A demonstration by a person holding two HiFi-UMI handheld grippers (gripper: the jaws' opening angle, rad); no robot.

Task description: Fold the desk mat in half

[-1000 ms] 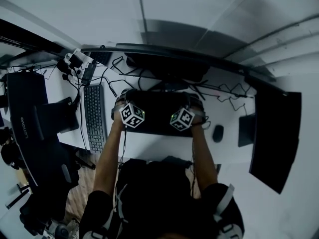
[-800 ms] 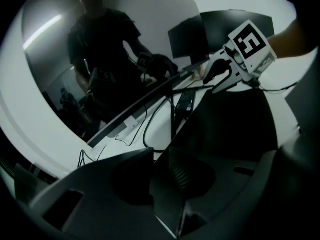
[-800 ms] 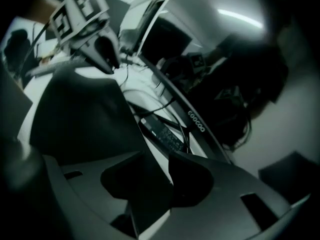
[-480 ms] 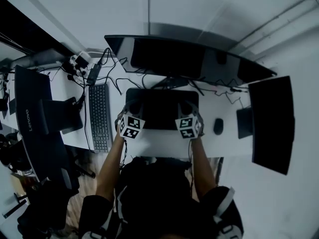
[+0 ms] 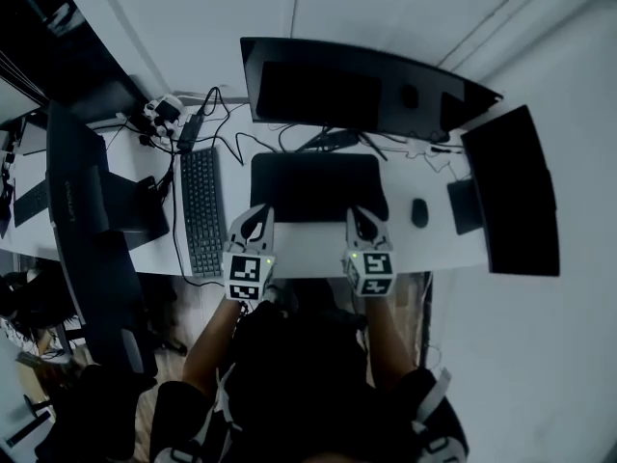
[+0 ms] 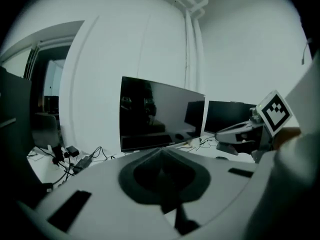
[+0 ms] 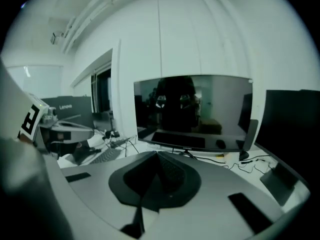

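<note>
The black desk mat [image 5: 318,186] lies flat on the white desk [image 5: 308,249], in front of the middle monitor. My left gripper [image 5: 253,222] hovers at the mat's near left corner and my right gripper [image 5: 362,218] at its near right corner. Both are held level, pointing towards the monitor. In the left gripper view the left gripper [image 6: 161,151] has its dark pads pressed together with nothing showing between them. The right gripper [image 7: 157,155] looks the same in its own view. The mat is hidden in both gripper views.
A keyboard [image 5: 202,210] lies left of the mat and a mouse [image 5: 419,212] right of it. The wide monitor [image 5: 357,90] stands behind, another screen [image 5: 511,191] at the right and a dark one [image 5: 72,191] at the left. Cables [image 5: 222,133] trail at the back left.
Both grippers have drawn back from over the mat to its near edge and gone from open to shut. The head view has risen, so the desk looks smaller.
</note>
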